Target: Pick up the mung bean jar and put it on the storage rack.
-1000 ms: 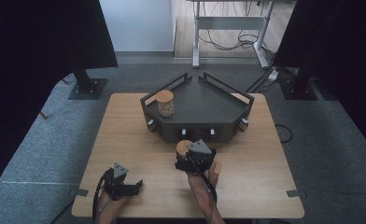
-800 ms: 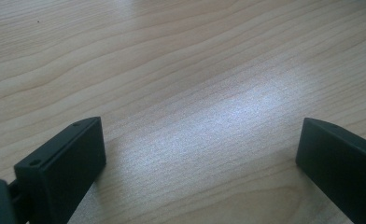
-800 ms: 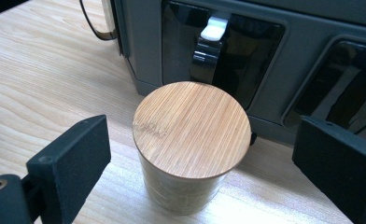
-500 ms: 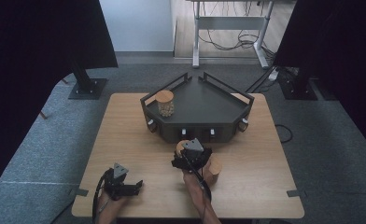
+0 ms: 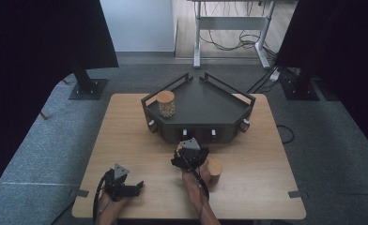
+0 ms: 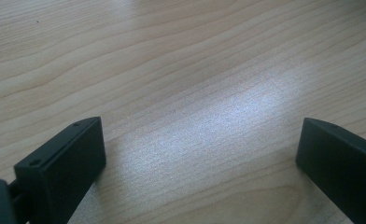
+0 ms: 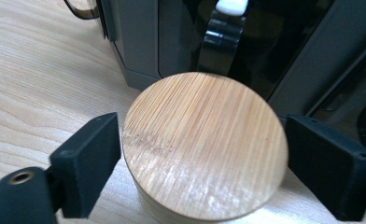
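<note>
In the right gripper view a round bamboo lid [image 7: 204, 144] stands on the table, just in front of the dark tray's front wall [image 7: 139, 42]. My right gripper [image 7: 203, 154] has just been closing, and both pads now touch the lid's rim. In the high view the right gripper [image 5: 186, 152] sits close to the tray's front. My left gripper [image 5: 136, 187] lies near the table's front edge. Its jaws [image 6: 200, 154] stand wide open over bare wood.
The dark angular tray [image 5: 205, 105] with rails stands at the table's back centre, a bamboo-lidded glass jar [image 5: 165, 104] on its left part. A second wooden-topped jar [image 5: 215, 168] stands right beside my right hand. The wooden table [image 5: 126, 140] is bare at the left.
My right gripper has moved forward to the tray's front and its jaws have come in around the bamboo lid. The jar beside the right hand has come into sight. The left gripper has stayed put.
</note>
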`<state>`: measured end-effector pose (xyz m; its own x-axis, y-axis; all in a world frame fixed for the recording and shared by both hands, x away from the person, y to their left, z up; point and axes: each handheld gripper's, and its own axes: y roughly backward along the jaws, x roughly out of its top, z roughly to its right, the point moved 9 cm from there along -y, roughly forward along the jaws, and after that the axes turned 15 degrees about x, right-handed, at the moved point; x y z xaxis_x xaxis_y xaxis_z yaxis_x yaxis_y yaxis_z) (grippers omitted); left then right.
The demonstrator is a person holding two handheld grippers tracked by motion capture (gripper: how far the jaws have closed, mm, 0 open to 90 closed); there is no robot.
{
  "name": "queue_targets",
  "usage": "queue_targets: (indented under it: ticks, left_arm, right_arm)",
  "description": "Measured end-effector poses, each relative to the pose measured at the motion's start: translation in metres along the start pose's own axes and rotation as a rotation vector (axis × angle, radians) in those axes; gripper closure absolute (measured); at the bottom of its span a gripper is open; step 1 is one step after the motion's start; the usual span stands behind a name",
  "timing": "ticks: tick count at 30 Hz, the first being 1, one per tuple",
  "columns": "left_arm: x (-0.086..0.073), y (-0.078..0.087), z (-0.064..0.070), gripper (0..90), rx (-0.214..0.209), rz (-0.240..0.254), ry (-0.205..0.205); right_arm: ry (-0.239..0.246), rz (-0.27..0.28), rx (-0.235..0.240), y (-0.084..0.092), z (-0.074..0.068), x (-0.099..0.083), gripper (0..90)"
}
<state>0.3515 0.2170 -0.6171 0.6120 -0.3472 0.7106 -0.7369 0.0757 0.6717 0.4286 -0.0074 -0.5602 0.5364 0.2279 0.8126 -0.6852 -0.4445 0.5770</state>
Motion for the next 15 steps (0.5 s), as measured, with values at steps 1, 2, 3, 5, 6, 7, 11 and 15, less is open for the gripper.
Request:
queue_targets:
  ticks: [1, 2, 3, 5, 6, 7, 11, 15]
  left_arm:
    - [0.0000, 0.0000, 0.0000, 1.3, 0.000, 0.000, 0.000]
    - [-0.0001, 0.0001, 0.0000, 1.3, -0.001, 0.000, -0.001]
    - [-0.0001, 0.0001, 0.0000, 1.3, -0.001, 0.000, -0.001]
    - [-0.0001, 0.0001, 0.0001, 1.3, -0.001, 0.000, -0.001]
    - [-0.0001, 0.0001, 0.0001, 1.3, -0.001, 0.000, -0.001]
    - [-0.0001, 0.0001, 0.0001, 1.3, -0.001, 0.000, -0.001]
    - [-0.0001, 0.0001, 0.0001, 1.3, -0.001, 0.000, -0.001]
    - [-0.0001, 0.0001, 0.0000, 1.3, -0.001, 0.000, -0.001]
  right_arm:
    - [-0.003, 0.001, -0.003, -0.0014, 0.0005, -0.0003, 15.1]
    - [-0.004, 0.001, -0.003, -0.0022, 0.0006, -0.0005, 16.8]
    - [-0.006, 0.001, 0.001, -0.0033, 0.0005, -0.0005, 19.4]
    - [-0.006, 0.005, 0.000, -0.0037, 0.0006, -0.0001, 20.5]
    - [-0.010, 0.007, 0.002, -0.0037, 0.0007, -0.0002, 20.7]
    - [-0.012, 0.007, 0.002, -0.0037, 0.0007, -0.0002, 20.8]
    - [-0.025, 0.017, 0.010, -0.0028, 0.0006, 0.0001, 21.7]
    - [-0.017, 0.028, 0.018, -0.0014, -0.0019, 0.0019, 22.7]
